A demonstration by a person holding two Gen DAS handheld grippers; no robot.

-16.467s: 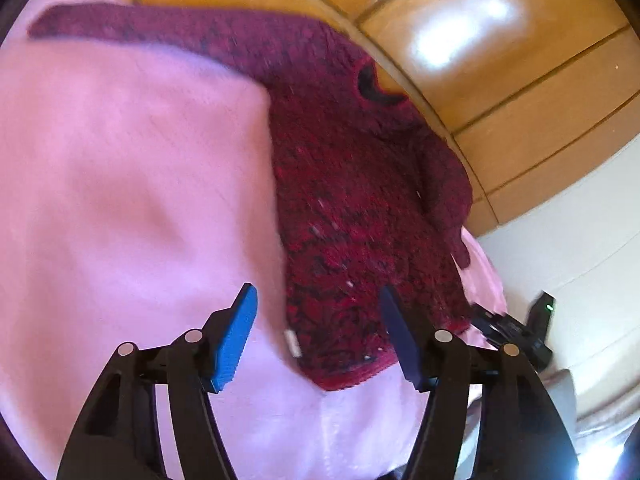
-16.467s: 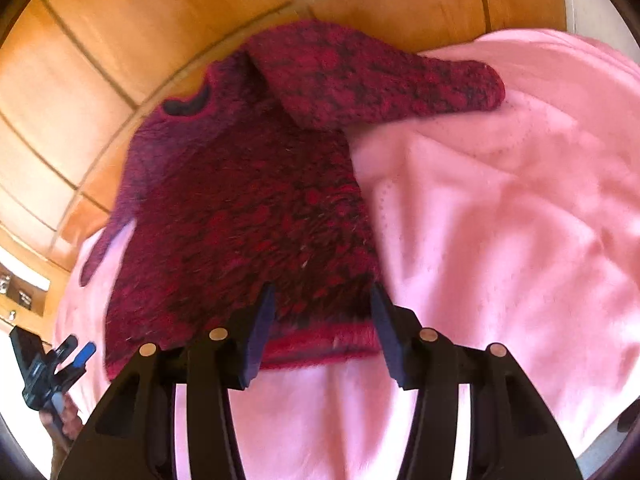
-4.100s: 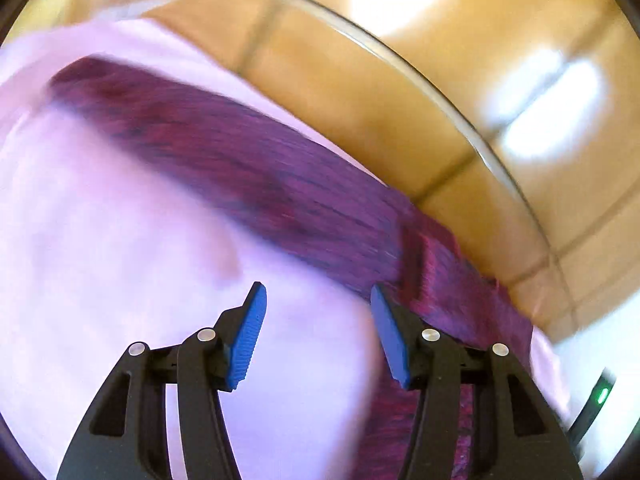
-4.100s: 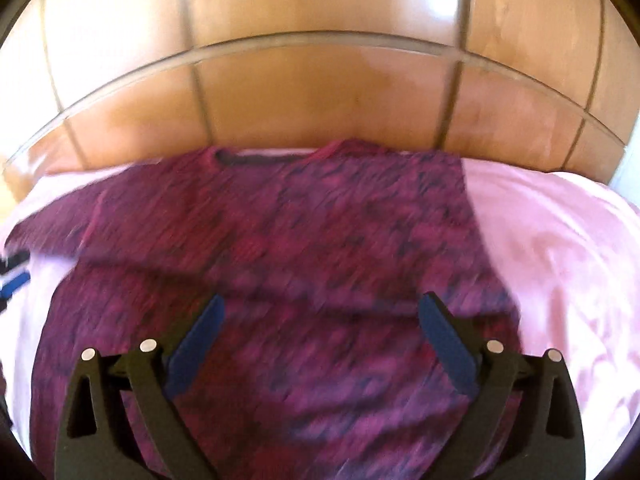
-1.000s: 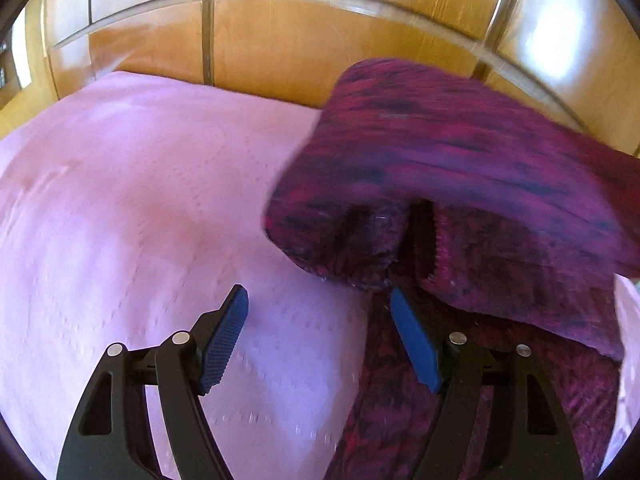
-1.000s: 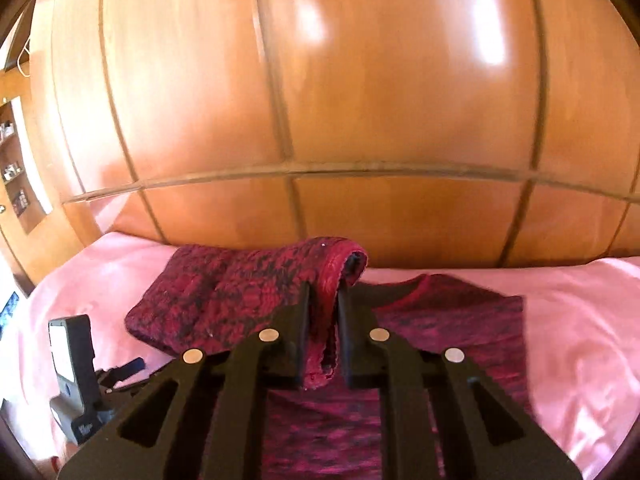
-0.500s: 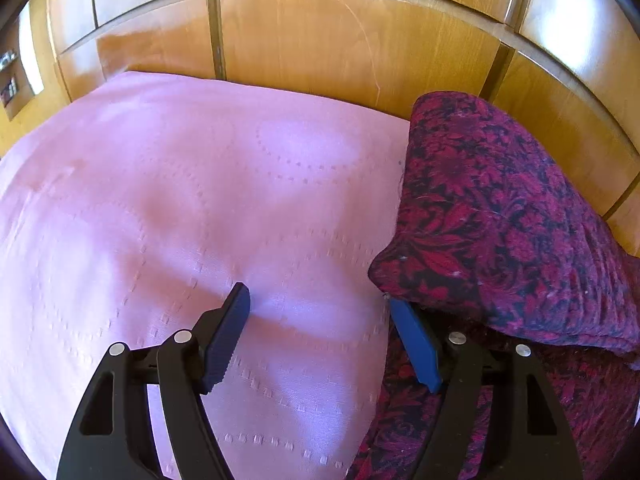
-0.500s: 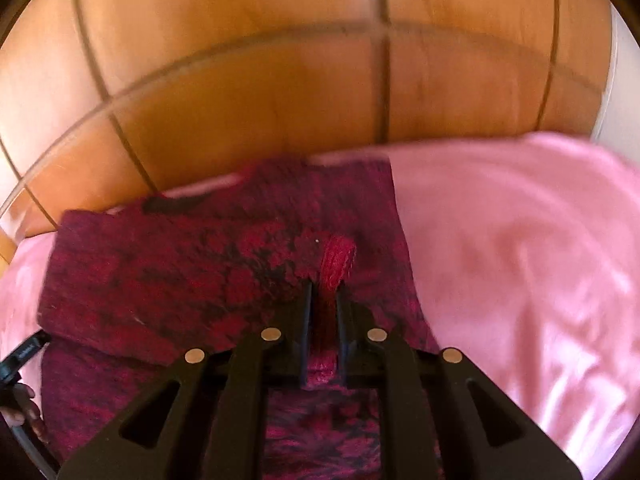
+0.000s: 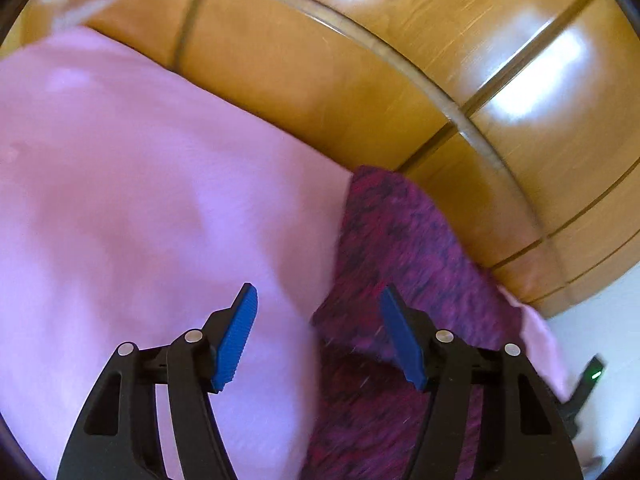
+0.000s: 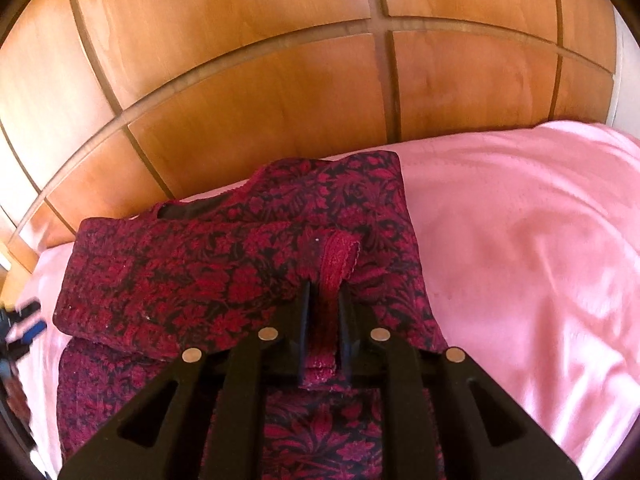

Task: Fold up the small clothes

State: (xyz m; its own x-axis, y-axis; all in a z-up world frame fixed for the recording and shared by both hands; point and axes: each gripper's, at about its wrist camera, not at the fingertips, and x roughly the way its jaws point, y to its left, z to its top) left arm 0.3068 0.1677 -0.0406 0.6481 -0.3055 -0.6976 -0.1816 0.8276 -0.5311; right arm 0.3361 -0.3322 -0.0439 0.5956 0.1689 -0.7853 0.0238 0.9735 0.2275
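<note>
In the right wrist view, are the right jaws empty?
No, the right gripper is shut on the sleeve cuff of the sweater.

Red-and-black floral sweater — sleeve folded across its front; flat on pink bedspread

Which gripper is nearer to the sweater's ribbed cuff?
Right. The right gripper has its jaws shut on the cuff; the left gripper, jaws closing on nothing, is beside the sweater's edge.
</note>
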